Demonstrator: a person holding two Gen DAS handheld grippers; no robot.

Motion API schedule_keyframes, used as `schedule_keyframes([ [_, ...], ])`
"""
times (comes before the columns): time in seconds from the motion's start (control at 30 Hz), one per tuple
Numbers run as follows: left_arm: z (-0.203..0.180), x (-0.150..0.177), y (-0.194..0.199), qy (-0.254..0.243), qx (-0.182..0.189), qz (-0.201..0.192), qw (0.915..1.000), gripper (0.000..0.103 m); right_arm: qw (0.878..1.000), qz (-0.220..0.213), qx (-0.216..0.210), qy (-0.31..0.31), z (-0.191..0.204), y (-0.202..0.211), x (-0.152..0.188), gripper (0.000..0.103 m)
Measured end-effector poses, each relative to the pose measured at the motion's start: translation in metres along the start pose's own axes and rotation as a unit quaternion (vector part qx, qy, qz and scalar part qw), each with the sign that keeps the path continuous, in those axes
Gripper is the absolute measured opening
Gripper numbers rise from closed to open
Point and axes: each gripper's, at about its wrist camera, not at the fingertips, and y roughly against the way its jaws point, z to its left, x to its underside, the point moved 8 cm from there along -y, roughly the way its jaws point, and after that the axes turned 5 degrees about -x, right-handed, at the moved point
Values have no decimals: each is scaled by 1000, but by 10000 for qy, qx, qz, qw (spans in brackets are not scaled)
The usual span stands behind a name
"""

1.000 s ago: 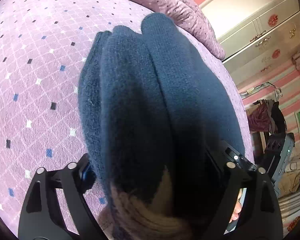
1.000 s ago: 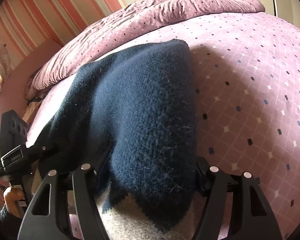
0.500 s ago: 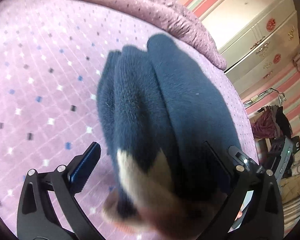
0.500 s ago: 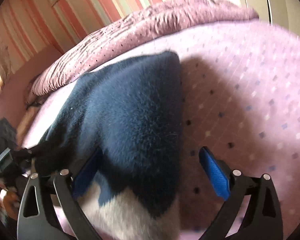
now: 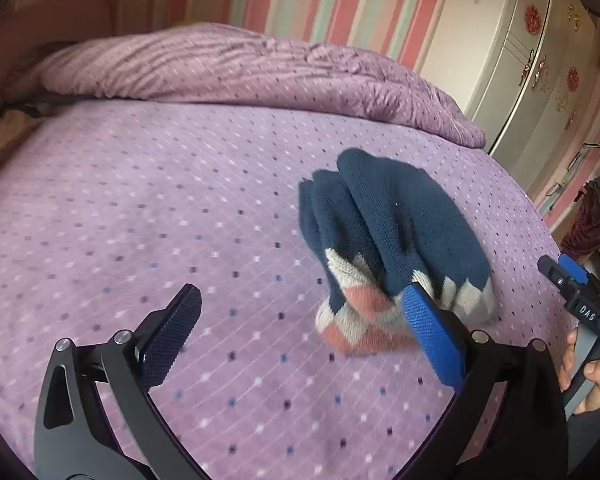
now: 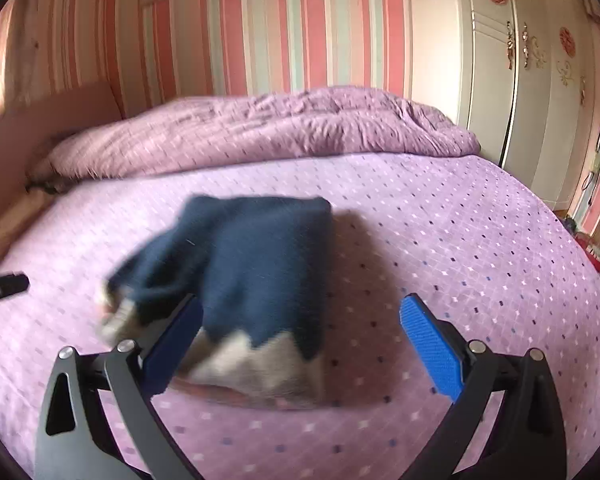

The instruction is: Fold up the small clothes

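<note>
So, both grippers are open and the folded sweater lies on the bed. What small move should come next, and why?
Probably draw both grippers clear. The navy sweater lies folded on the purple bedspread; the left gripper and right gripper stand open, gripping nothing. No other garment shows on the bed, so the fold looks finished.
</note>
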Motion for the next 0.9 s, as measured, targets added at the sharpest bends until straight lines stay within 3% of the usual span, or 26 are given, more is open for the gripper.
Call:
schedule_keyframes([
  [0.17, 7, 11, 56, -144, -305, -281, 9990, 100, 9994, -8, -264, -206, 31, 30, 7, 100],
  [0.43, 11, 53, 123, -92, -394, -347, 9986, 100, 9990, -75, -384, -227, 62, 92, 42, 100],
  [0.6, 14, 75, 158, -78, -673, -397, 9969, 100, 9993, -91, -357, -32, 80, 142, 59, 100],
  [0.9, 15, 104, 211, -82, -940, -370, 9949, 100, 9998, 105, -157, -104, 97, 196, 77, 100],
])
